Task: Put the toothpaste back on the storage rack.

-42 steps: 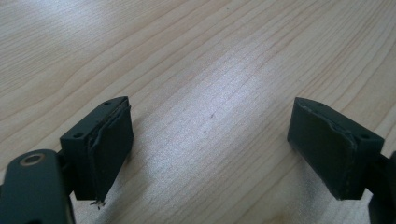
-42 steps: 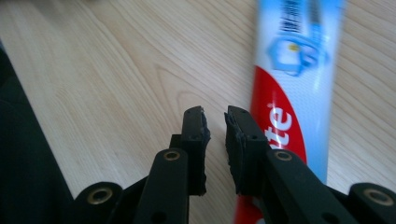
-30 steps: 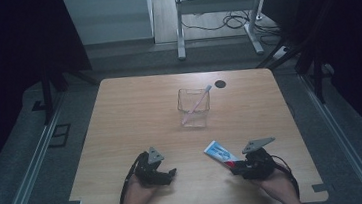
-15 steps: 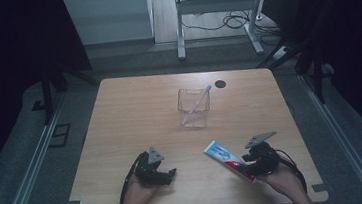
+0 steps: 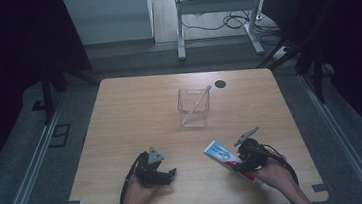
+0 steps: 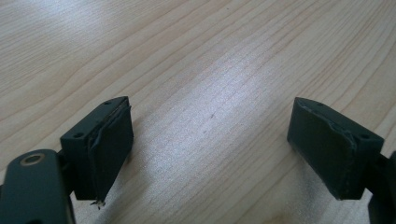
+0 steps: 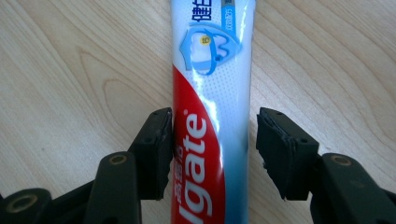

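left gripper (image 5: 168,174) rests near-left on the table (image 5: 135,116), jaws wide and empty, waiting. further right, right gripper (image 7: 212,154), jaws just opened, straddles the toothpaste tube (image 7: 212,93) lying flat near-right, apparently released.

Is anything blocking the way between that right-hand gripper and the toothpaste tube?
Nothing visible. The toothpaste tube lies flat on the table, already between the right gripper's fingers, which have just been opening; a small gap shows beside one finger.
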`<state>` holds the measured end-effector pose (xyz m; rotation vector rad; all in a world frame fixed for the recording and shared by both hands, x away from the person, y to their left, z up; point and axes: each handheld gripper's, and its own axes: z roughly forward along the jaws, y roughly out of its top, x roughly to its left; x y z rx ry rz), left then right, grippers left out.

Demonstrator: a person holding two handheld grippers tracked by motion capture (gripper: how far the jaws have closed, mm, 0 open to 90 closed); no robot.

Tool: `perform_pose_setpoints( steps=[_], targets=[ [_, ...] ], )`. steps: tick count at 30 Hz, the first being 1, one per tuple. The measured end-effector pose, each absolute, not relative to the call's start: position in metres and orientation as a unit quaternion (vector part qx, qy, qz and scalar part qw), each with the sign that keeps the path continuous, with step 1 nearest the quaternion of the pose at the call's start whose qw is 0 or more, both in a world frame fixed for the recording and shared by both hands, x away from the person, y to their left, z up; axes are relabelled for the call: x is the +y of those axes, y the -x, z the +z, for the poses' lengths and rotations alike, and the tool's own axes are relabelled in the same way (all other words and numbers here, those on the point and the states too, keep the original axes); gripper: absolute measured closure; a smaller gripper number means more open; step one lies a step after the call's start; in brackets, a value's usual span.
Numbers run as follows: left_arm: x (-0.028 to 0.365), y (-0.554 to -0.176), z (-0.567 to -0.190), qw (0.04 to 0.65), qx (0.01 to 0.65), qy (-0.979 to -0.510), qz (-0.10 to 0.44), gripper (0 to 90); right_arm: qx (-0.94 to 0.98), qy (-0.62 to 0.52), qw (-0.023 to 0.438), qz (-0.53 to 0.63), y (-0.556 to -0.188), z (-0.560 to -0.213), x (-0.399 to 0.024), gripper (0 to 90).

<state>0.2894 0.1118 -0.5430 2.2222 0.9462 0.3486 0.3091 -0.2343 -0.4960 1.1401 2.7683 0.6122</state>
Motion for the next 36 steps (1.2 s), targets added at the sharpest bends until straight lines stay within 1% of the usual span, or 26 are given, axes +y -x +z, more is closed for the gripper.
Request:
perform_pose_setpoints(
  steps=[14, 18, 19, 22, 24, 26, 32, 36],
  targets=[
    [0.112, -0.289, -0.543, 0.342, 0.364, -0.856, 0.134, 14.4, 0.919, -0.365, 0.033, 0.144, -0.324, -0.499, -0.212, 47.1],
    [0.112, -0.289, -0.543, 0.342, 0.364, -0.856, 0.134, 14.4, 0.922, -0.362, 0.029, 0.131, -0.327, -0.498, -0.209, 48.9],
    [0.112, -0.289, -0.543, 0.342, 0.364, -0.856, 0.134, 14.4, 0.922, -0.364, 0.024, 0.13, -0.327, -0.498, -0.209, 50.6],
    [0.112, -0.289, -0.543, 0.342, 0.365, -0.855, 0.134, 14.5, 0.922, -0.365, 0.018, 0.127, -0.33, -0.495, -0.21, 60.4],
    [0.112, -0.289, -0.543, 0.342, 0.365, -0.855, 0.134, 14.4, 0.922, -0.364, 0.017, 0.128, -0.33, -0.493, -0.21, 65.3],
    [0.112, -0.289, -0.543, 0.343, 0.365, -0.855, 0.134, 14.4, 0.924, -0.361, 0.019, 0.127, -0.33, -0.491, -0.21, 68.3],
    [0.112, -0.289, -0.543, 0.343, 0.365, -0.855, 0.134, 14.4, 0.926, -0.35, 0.031, 0.136, -0.325, -0.489, -0.211, 72.1],
    [0.112, -0.29, -0.543, 0.342, 0.363, -0.856, 0.135, 14.4, 0.923, -0.351, 0.024, 0.153, -0.324, -0.488, -0.212, 72.5]
  ],
)
